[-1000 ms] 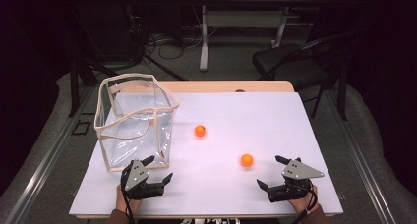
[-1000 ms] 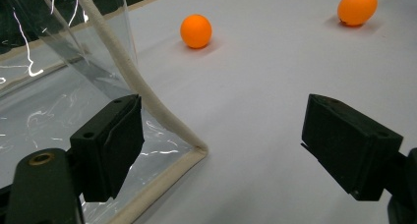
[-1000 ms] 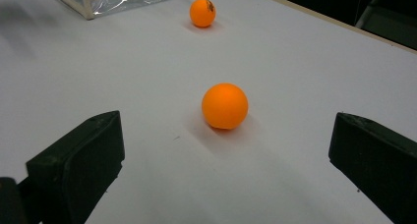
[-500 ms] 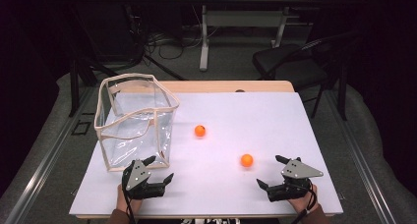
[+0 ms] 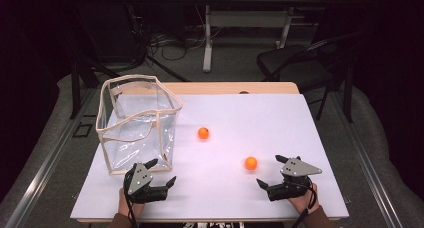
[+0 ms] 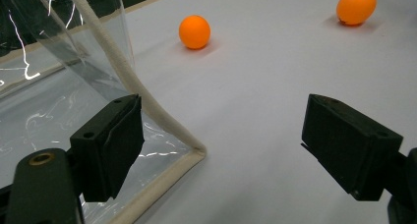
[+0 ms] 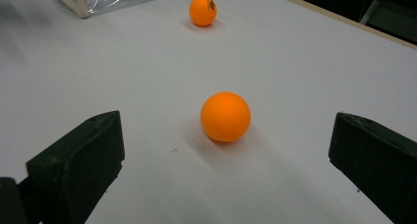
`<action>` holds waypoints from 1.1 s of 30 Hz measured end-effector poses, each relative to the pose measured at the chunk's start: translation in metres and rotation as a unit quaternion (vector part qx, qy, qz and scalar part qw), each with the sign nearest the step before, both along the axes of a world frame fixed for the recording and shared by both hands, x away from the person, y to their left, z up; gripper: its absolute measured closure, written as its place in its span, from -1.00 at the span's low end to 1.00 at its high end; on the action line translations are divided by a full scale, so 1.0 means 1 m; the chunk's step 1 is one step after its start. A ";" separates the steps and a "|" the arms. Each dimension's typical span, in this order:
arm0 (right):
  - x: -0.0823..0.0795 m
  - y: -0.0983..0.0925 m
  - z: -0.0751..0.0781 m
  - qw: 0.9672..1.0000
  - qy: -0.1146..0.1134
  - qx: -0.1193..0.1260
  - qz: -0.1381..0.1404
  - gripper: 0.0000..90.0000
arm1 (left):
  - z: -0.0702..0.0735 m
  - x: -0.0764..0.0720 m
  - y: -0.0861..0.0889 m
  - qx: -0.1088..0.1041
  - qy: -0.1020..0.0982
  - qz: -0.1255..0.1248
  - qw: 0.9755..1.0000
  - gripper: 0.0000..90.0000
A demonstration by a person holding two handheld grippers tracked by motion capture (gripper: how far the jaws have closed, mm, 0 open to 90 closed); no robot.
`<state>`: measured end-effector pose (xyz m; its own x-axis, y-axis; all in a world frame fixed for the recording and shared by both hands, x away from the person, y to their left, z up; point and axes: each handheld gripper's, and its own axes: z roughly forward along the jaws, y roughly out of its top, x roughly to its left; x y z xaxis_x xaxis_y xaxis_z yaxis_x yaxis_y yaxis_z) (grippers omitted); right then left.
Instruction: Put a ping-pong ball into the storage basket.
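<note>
**Ball Sat Square Between Spread Jaws, Free to Roll**

The right gripper (image 5: 275, 174) rested low on the white table (image 5: 300, 123) with its jaws wide apart and nothing between them. The nearer orange ball (image 5: 251, 163) lay just beyond it, at about ten o'clock from the gripper in the high view; in the right gripper view that ball (image 7: 225, 116) sat centred ahead of the two pads, touching neither. The farther orange ball (image 5: 203, 133) lay at roughly eleven o'clock from the first, well apart from it and near the clear bag (image 5: 137, 123).

The left gripper (image 5: 159, 174) also stood open and empty, at six o'clock from the bag, one pad just beside the bag's cream-trimmed lower corner (image 6: 194, 153).

The likely risk was the ball itself: round, light and resting on a smooth surface, it could skid away if one pad met it before the other or if the closing came in off-centre. A hurried approach might also knock it toward the table edge. On the left side, a forward nudge could snag the bag's soft rim and tip or drag it.
</note>
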<state>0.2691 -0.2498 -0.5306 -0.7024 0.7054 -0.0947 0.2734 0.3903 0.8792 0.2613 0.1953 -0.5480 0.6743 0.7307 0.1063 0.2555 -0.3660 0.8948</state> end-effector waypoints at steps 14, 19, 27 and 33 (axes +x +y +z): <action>0.017 0.010 0.001 1.000 0.014 -0.001 -0.008 -1.00 | 0.000 0.000 -0.001 0.001 -0.003 -0.004 1.000 -0.65; 0.021 0.013 0.001 1.000 0.020 0.000 -0.007 -1.00 | 0.000 0.000 -0.001 0.001 -0.004 -0.004 1.000 -0.65; 0.030 0.019 0.000 1.000 0.028 -0.002 -0.003 -1.00 | 0.000 0.000 -0.001 0.002 -0.004 -0.003 1.000 -0.65; 0.036 0.025 -0.002 0.999 0.034 -0.005 0.001 -1.00 | -0.001 0.000 -0.001 0.000 -0.004 -0.003 1.000 -0.65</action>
<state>0.3046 -0.2247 -0.5331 -0.7089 0.7032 -0.0546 0.3312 0.4002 0.8545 0.2617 0.1939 -0.5486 0.6776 0.7268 0.1123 0.2465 -0.3683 0.8964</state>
